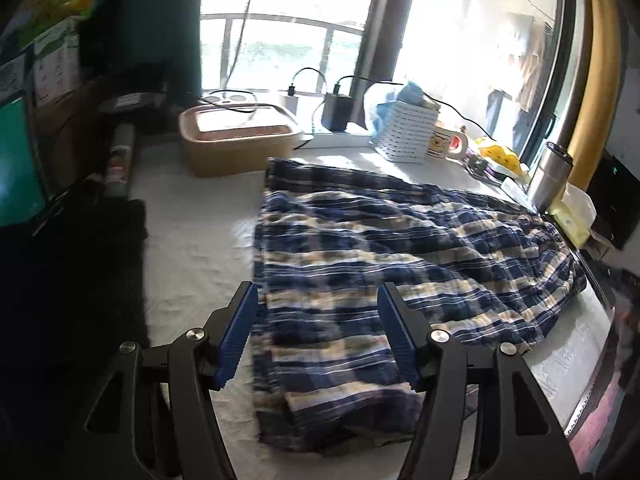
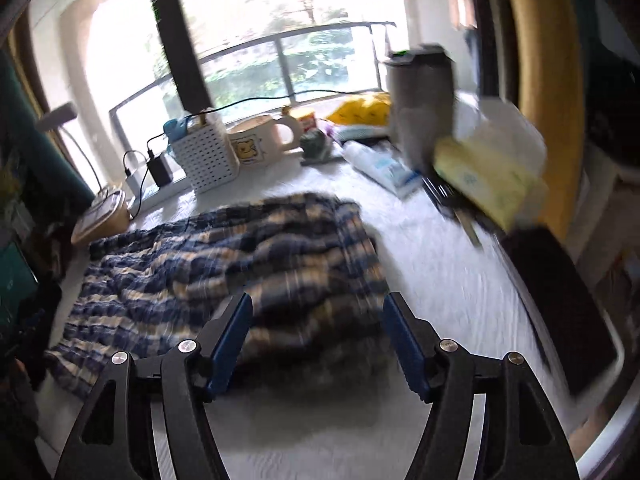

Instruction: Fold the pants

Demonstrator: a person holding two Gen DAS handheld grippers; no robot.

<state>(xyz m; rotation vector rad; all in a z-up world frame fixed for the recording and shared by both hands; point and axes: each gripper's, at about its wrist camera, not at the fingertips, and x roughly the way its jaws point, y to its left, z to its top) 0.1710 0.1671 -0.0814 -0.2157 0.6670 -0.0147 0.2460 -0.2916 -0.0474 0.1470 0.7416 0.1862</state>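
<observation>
The plaid pants (image 1: 380, 256) lie spread across the white counter (image 1: 192, 248), rumpled, with one end doubled over near the left gripper (image 1: 318, 312). That gripper hangs just above the folded end; its jaws stand apart, the cloth showing between the blue pads (image 1: 236, 332) but not pinched by them. In the right wrist view the pants (image 2: 224, 256) run from the middle of the counter off to the left, and the right gripper (image 2: 318, 320) hovers over their near edge — jaws apart, nothing clamped; the picture is blurred. Behind the pants, along the window, stand a tan lidded box (image 1: 236, 140), a black charger (image 1: 338, 112) with its cable, a white basket (image 1: 408, 132) and a mug (image 1: 446, 142). A steel tumbler (image 1: 552, 176) stands at the right edge, just beside a yellow tissue pack (image 1: 570, 218). A dark cloth (image 1: 80, 280) covers the counter's left side.
</observation>
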